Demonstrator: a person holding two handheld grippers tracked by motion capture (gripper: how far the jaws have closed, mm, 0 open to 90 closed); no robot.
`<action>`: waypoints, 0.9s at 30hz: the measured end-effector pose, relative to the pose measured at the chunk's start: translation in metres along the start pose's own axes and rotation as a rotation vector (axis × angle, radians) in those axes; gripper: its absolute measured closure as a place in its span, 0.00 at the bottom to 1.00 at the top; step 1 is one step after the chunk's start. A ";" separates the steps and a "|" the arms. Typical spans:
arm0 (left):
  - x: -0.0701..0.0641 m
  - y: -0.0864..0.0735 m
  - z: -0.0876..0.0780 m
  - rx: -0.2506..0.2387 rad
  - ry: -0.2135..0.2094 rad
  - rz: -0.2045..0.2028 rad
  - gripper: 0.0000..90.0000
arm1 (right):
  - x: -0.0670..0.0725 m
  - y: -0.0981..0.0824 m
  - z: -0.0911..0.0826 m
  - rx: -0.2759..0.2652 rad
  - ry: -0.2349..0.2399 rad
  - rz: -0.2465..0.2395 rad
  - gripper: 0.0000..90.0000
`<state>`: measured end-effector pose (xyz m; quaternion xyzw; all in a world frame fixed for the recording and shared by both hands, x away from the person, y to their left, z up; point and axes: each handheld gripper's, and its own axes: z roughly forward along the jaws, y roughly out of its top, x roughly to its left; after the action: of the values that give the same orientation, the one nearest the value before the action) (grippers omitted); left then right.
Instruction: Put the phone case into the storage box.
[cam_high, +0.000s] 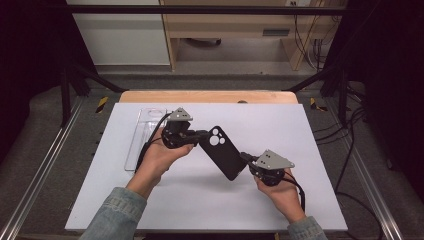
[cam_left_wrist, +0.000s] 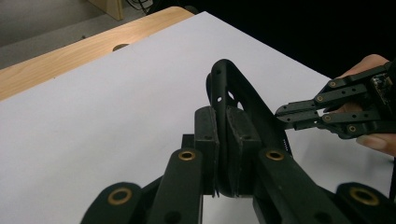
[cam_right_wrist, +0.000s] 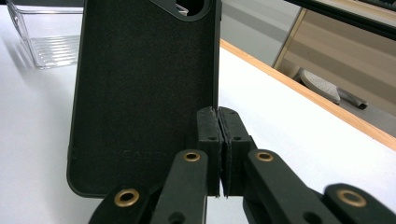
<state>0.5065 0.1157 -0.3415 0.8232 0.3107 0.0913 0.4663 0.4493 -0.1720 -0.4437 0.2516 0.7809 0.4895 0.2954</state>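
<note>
A: Black phone case (cam_high: 223, 151) held up off the white table (cam_high: 310, 140), between the two grippers, near the middle of the sheet. Camera cut-outs toward the far-left end.

B: Left gripper (cam_high: 200, 135) pinching it where?

A: At the end with the cut-outs. In the left gripper view, pads (cam_left_wrist: 206, 135) pressed against both faces of the case's edge (cam_left_wrist: 233, 88), rim sandwiched tight, case seen edge-on and curving upward.

B: And the right gripper (cam_high: 246, 158)?

A: Clamped on the opposite, near-right end. In the right gripper view, pads (cam_right_wrist: 208, 128) nearly together, the thin side wall of the case (cam_right_wrist: 140, 93) caught between them; soft dark inner face turned toward that camera, standing tall and slightly tilted.

B: Seen from the other side too?

A: Yes, right gripper (cam_left_wrist: 285, 114) at the right of the left gripper view, tips closed on the case's long edge, a hand (cam_left_wrist: 373, 107) behind it.

B: Anything else on the table?

A: Clear plastic tray (cam_high: 142, 135) at the far left, lying flat just behind the left hand (cam_high: 160, 157); apart from the case. Same tray (cam_right_wrist: 46, 42) at the top left of the right gripper view. Wooden table edge (cam_high: 207, 96) beyond the white sheet.

B: Right hand (cam_high: 280, 192)?

A: Low at the near right, wrapped around its gripper, cable trailing.
</note>
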 end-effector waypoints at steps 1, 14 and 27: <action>0.000 0.000 0.000 -0.001 -0.001 -0.001 0.93 | 0.000 0.000 0.000 0.001 0.000 0.001 0.98; -0.001 -0.001 -0.001 -0.013 0.000 0.011 0.93 | 0.002 -0.002 0.000 -0.003 0.014 0.012 0.98; -0.002 -0.003 0.000 -0.012 0.000 0.014 0.93 | 0.002 -0.003 0.000 0.001 0.014 0.014 0.98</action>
<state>0.5038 0.1155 -0.3436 0.8225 0.3045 0.0966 0.4706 0.4478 -0.1714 -0.4471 0.2539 0.7814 0.4930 0.2861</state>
